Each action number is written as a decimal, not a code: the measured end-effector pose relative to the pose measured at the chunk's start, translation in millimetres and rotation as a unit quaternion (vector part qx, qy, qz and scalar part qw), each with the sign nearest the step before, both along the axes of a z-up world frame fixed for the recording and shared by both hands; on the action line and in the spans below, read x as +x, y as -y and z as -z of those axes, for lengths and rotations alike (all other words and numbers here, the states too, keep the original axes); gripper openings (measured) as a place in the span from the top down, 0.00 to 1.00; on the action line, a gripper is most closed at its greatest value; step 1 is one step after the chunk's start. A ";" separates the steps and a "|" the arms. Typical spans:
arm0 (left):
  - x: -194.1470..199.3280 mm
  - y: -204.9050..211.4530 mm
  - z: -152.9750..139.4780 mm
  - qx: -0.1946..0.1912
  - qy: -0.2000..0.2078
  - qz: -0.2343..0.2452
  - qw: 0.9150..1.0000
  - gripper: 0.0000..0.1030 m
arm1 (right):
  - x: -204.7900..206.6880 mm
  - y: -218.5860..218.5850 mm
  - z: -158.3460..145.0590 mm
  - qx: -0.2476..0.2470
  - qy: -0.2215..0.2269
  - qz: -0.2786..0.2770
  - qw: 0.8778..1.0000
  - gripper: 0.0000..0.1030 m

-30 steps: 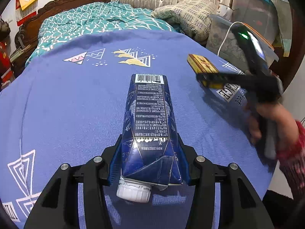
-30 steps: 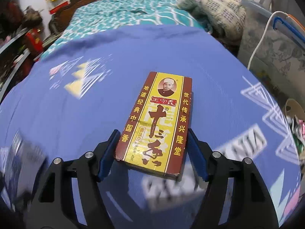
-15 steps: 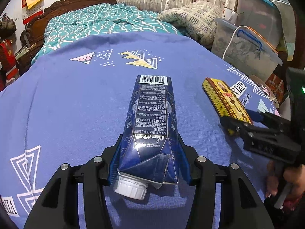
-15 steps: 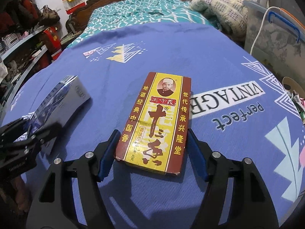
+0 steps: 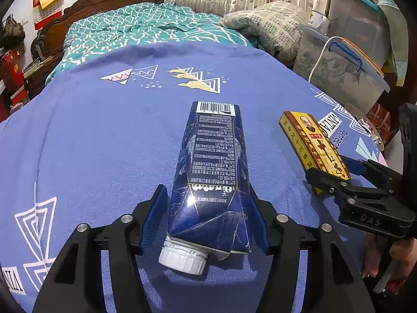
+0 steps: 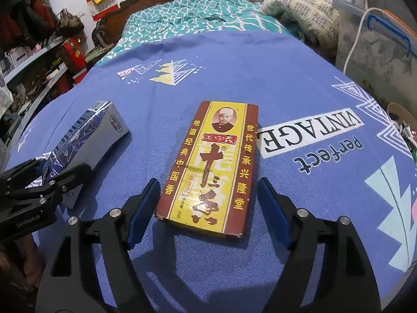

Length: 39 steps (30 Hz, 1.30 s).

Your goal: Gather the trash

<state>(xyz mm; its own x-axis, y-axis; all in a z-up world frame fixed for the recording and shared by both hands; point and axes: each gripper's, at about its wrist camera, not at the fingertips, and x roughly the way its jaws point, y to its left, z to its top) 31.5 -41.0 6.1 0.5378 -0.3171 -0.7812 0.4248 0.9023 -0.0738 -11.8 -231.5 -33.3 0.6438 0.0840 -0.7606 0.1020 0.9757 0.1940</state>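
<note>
A dark blue drink carton [image 5: 212, 172] with a white cap lies on the blue tablecloth [image 5: 91, 143]. My left gripper [image 5: 208, 220] is open around its cap end, with small gaps between the pads and the carton. A yellow and brown spice box [image 6: 208, 167] lies flat on the cloth. My right gripper [image 6: 208, 208] is open around its near end, pads apart from its sides. The box [image 5: 312, 143] and the right gripper [image 5: 336, 168] also show in the left wrist view, and the carton [image 6: 86, 140] and the left gripper [image 6: 56, 173] in the right wrist view.
A bed with a teal quilt [image 5: 146, 34] stands behind the table. Clear plastic storage bins [image 5: 338, 70] stand at the right. A paper bag with scraps [image 6: 402, 125] sits beyond the table's right edge. Shelves with clutter [image 6: 34, 60] line the left.
Both grippers have opened: the carton and the box now lie on the cloth with gaps beside the pads. The right gripper swung from far right to beside the left one.
</note>
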 end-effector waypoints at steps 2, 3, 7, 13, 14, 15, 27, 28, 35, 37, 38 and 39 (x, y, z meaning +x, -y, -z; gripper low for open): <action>0.6 -0.7 0.1 0.002 0.000 -0.004 1.000 0.40 | -2.3 3.2 0.6 0.012 0.002 0.004 1.000 0.23; 1.5 -1.5 0.3 0.003 0.000 -0.008 1.000 0.38 | -2.9 4.3 0.6 0.016 0.003 0.005 1.000 0.23; 1.8 -4.5 -1.2 0.001 0.004 -0.020 1.000 0.34 | -6.2 1.7 1.5 0.023 0.007 0.002 1.000 0.21; -0.4 -5.5 -2.8 0.002 0.012 -0.029 1.000 0.30 | -5.9 -0.4 2.5 0.020 0.005 0.000 1.000 0.19; 0.6 -5.8 -2.3 0.003 0.009 -0.032 0.999 0.26 | -5.5 -0.5 2.6 0.020 0.005 -0.001 1.000 0.19; 2.6 -6.5 -1.7 0.002 0.005 -0.033 0.999 0.24 | -5.1 -0.4 2.5 0.021 0.005 -0.001 1.000 0.19; 11.9 -4.8 6.1 0.005 -0.029 -0.037 0.999 0.14 | -3.8 2.1 2.5 0.025 0.006 -0.001 1.000 0.19; 12.1 -4.7 6.5 0.006 -0.030 -0.036 0.999 0.12 | -4.2 2.1 2.6 0.027 0.007 -0.001 1.000 0.18; 14.0 -1.0 8.5 0.019 -0.033 -0.034 0.999 0.09 | -7.0 2.4 2.3 0.037 0.011 -0.001 0.999 0.18; 16.2 0.9 9.4 0.027 -0.033 -0.035 0.998 0.09 | -7.2 2.7 2.3 0.037 0.011 -0.001 0.999 0.18; 17.6 1.8 9.5 0.030 -0.033 -0.035 0.998 0.09 | -7.4 2.9 2.3 0.038 0.011 -0.001 0.999 0.18; 19.4 3.2 10.0 0.036 -0.033 -0.035 0.998 0.09 | -7.4 3.5 2.3 0.039 0.012 -0.001 0.999 0.18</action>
